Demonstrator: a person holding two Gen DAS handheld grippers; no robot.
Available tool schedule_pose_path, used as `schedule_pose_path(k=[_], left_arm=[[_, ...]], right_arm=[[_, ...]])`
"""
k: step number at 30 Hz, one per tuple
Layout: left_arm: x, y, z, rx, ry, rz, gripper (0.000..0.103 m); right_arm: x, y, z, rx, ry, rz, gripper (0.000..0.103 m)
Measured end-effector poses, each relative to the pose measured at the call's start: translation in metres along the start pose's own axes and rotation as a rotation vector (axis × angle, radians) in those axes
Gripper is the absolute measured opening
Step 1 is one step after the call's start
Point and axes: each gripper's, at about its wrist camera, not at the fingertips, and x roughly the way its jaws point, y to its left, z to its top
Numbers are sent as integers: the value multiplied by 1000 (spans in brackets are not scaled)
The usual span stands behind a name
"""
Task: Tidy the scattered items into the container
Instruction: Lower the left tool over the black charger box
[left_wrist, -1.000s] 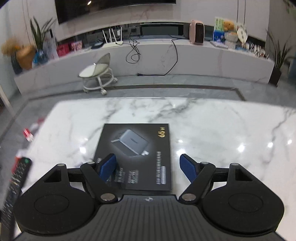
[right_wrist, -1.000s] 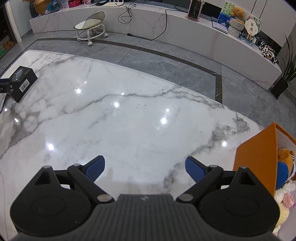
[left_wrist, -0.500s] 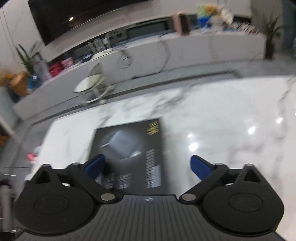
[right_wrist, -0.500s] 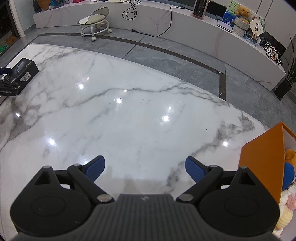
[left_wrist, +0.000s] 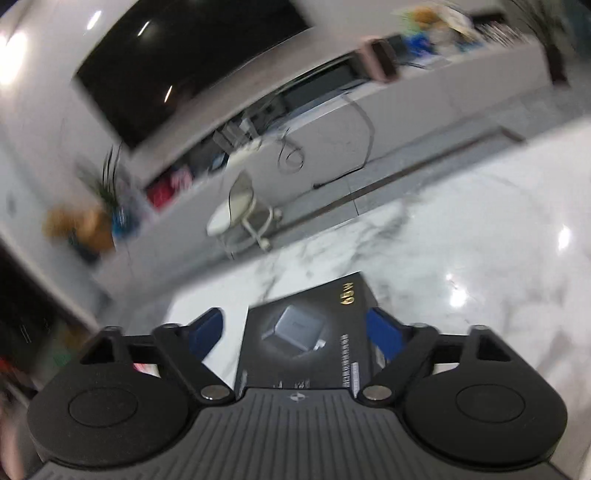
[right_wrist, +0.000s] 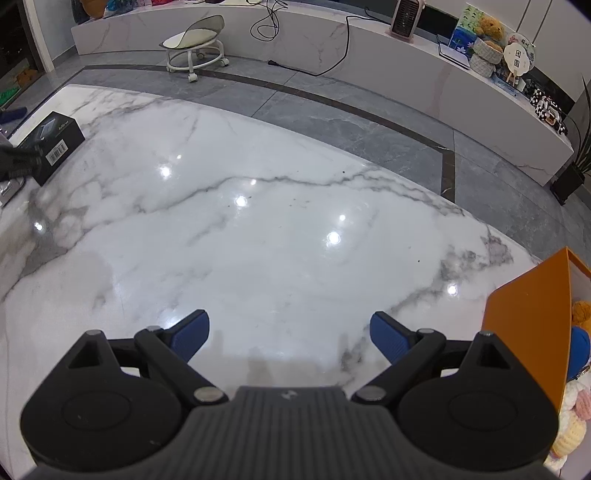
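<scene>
Left gripper rolled — box off-centre

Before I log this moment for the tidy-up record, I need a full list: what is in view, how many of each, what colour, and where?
Box: one, black with gold lettering, on the table's left end, between the left gripper's fingers.
Container: one, orange, at the table's right edge.
Soft toys: several, pastel, yellow and blue, inside the container.
Table: one, white marble with grey veins.
Stool: one, white with wheels, on the grey floor beyond the table.
Heater: one, pink, on the white ledge.
Cables: black, draped over the ledge.
Left gripper: black, blue pads, open around the box.
Right gripper: black, blue pads, open, nothing between them.
</scene>
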Motion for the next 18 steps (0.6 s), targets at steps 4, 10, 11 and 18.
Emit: schedule_pose_path(k=[4,10,11,18], left_arm=[[14,22,-8,-158,42,-93,103],[30,21,-9,-128,102,-83,103],[29,23,-12,-133,107,-76,103],[47,26,-6,-77,122,-79,103]], right_arm=[[2,4,1,-8,0,5,95],[5,9,0,-28,3,18,95],[6,10,0,-30,5,19,95],[10,11,-4,-42,17,28,95]])
